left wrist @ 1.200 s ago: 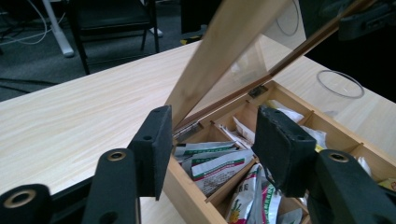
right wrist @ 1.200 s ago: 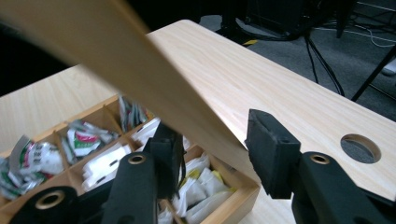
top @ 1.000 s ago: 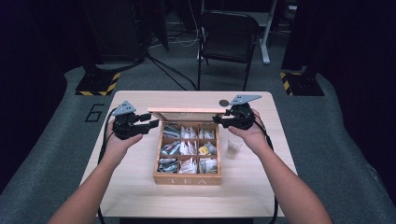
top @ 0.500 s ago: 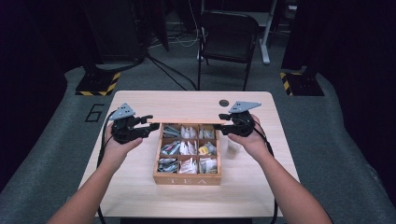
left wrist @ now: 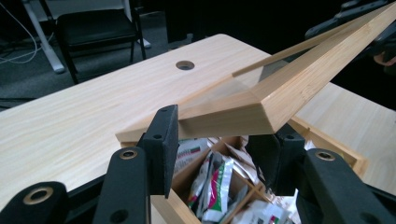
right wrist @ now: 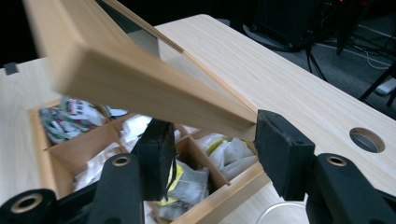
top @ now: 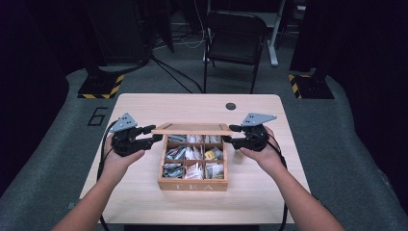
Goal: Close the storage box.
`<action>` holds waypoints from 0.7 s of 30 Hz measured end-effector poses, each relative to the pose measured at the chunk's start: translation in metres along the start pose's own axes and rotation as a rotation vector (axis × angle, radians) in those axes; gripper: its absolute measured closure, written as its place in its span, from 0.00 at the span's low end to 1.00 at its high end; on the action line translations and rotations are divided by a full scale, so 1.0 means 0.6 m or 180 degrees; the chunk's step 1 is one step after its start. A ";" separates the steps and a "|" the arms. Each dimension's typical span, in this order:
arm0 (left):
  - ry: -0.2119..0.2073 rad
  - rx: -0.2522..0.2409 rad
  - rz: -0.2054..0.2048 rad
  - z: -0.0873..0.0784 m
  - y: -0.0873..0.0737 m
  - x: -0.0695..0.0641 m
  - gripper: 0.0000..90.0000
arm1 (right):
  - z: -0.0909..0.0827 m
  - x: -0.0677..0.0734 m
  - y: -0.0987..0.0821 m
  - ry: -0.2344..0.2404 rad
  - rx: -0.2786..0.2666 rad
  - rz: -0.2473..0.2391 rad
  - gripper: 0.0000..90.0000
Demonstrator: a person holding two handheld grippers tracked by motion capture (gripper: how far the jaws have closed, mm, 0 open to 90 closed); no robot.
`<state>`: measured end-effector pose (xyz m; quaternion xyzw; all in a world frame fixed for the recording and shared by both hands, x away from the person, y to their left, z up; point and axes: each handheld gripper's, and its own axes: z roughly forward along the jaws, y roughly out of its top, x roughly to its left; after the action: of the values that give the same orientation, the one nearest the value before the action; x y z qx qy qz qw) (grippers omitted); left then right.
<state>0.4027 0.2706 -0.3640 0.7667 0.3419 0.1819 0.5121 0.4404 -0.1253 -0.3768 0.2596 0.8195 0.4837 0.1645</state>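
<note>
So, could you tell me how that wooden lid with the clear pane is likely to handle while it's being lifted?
The lid is probably stiff: its frame spans straight between the left gripper and right gripper. It likely weighs little, being a thin frame. The clear pane may be fragile.

Your light wooden table has a small round hole near its far edge, right of centre. Beyond that edge you have a dark folding chair standing on the grey floor, facing the table. To either side of the chair sits a stand base edged in yellow and black stripes, one at the far left and one at the far right. A large "6" is marked on the floor just beside the table's left edge. Cables lie loose on the floor behind the chair, near a white post. Black curtains close you in.
</note>
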 end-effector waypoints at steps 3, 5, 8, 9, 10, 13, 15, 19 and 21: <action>-0.0009 0.0040 0.0052 -0.004 -0.009 -0.005 0.59 | -0.010 0.012 -0.002 0.0018 -0.0041 -0.0001 0.53; -0.0008 0.0040 0.0088 -0.006 -0.016 -0.009 0.59 | -0.015 0.018 -0.005 0.0031 -0.0067 0.0007 0.53; 0.0008 0.0017 0.0078 -0.006 -0.027 -0.014 0.59 | -0.022 0.028 -0.011 0.0036 -0.0101 -0.0020 0.53; 0.0010 0.0029 0.0093 -0.007 -0.030 -0.016 0.59 | -0.023 0.031 -0.013 0.0038 -0.0116 -0.0017 0.53; 0.0010 0.0029 0.0093 -0.007 -0.030 -0.016 0.59 | -0.025 0.034 -0.015 0.0041 -0.0115 -0.0013 0.53; 0.0003 0.0037 0.0079 -0.008 -0.043 -0.020 0.58 | -0.030 0.043 -0.022 0.0035 -0.0102 -0.0047 0.54; 0.0011 0.0030 0.0086 -0.008 -0.048 -0.023 0.58 | -0.034 0.051 -0.029 0.0040 -0.0109 -0.0022 0.54; 0.0053 0.0052 0.0133 -0.009 -0.065 -0.031 0.58 | -0.040 0.065 -0.041 0.0030 -0.0121 -0.0032 0.54; 0.0038 0.0064 0.0142 -0.011 -0.072 -0.034 0.58 | -0.043 0.071 -0.048 0.0032 -0.0144 -0.0013 0.54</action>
<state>0.3700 0.2708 -0.3990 0.7781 0.3297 0.1944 0.4981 0.3845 -0.1301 -0.3901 0.2517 0.8098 0.5030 0.1672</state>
